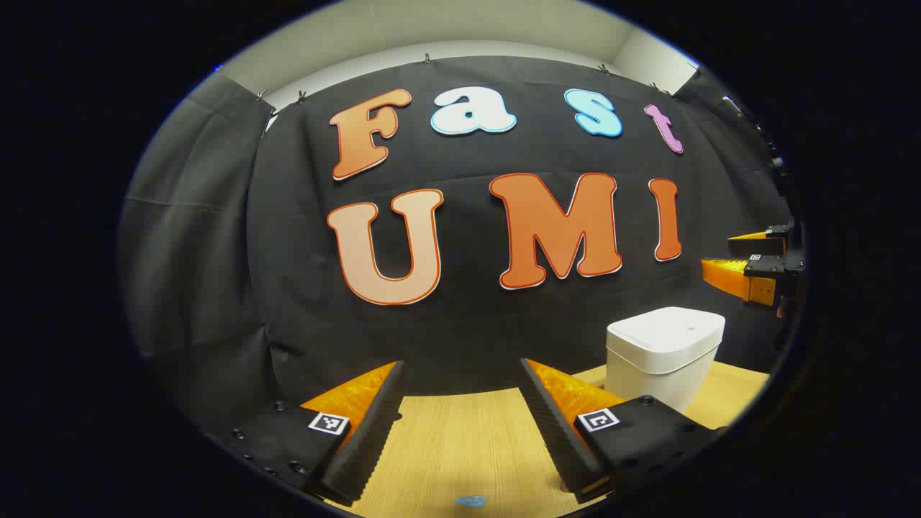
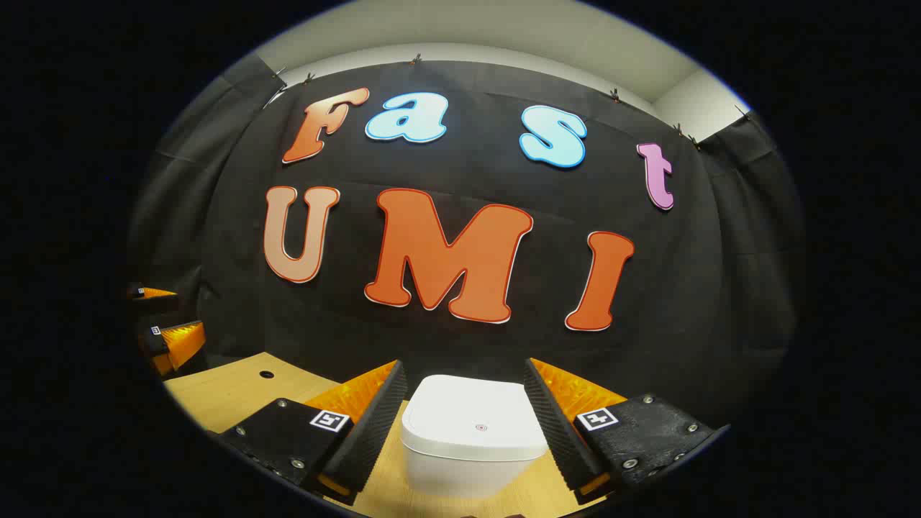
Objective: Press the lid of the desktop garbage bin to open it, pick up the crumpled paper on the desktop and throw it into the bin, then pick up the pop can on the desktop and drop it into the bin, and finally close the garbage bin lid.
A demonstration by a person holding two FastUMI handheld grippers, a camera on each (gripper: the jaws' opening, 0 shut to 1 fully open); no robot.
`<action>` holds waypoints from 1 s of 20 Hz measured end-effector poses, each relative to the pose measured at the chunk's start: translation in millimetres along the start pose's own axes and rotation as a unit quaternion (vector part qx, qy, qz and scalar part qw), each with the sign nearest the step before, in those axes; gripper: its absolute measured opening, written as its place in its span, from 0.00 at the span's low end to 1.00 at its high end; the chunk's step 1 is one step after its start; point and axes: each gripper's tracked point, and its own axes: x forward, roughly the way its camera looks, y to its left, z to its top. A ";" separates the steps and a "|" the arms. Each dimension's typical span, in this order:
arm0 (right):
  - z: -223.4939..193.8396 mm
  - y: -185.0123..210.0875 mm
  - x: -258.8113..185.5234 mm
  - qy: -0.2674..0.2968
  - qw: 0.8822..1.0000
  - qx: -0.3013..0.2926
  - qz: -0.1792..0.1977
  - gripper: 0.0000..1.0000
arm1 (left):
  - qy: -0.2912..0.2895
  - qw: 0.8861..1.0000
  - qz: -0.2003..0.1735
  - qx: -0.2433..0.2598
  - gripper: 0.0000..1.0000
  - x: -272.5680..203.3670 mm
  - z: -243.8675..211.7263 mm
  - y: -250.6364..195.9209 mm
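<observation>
One white bin [image 2: 471,439], lid down, stands on the wooden worktop [image 1: 460,446]. In the right gripper view I see it framed between the two wide-spread fingers of my right gripper [image 2: 464,421], which grip nothing. My left gripper [image 1: 460,424] also has its two fingers wide and empty, with the bin ahead to its right.

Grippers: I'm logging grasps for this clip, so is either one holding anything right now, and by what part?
Nothing is held. The left gripper and right gripper are both open; the closed bin sits beyond the right one's fingers, untouched.
</observation>
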 end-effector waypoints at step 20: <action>15.5 -20.0 6.0 0.015 1.000 -0.014 -0.014 0.99 | -0.006 1.000 0.020 0.002 1.00 -12.9 4.2 16.6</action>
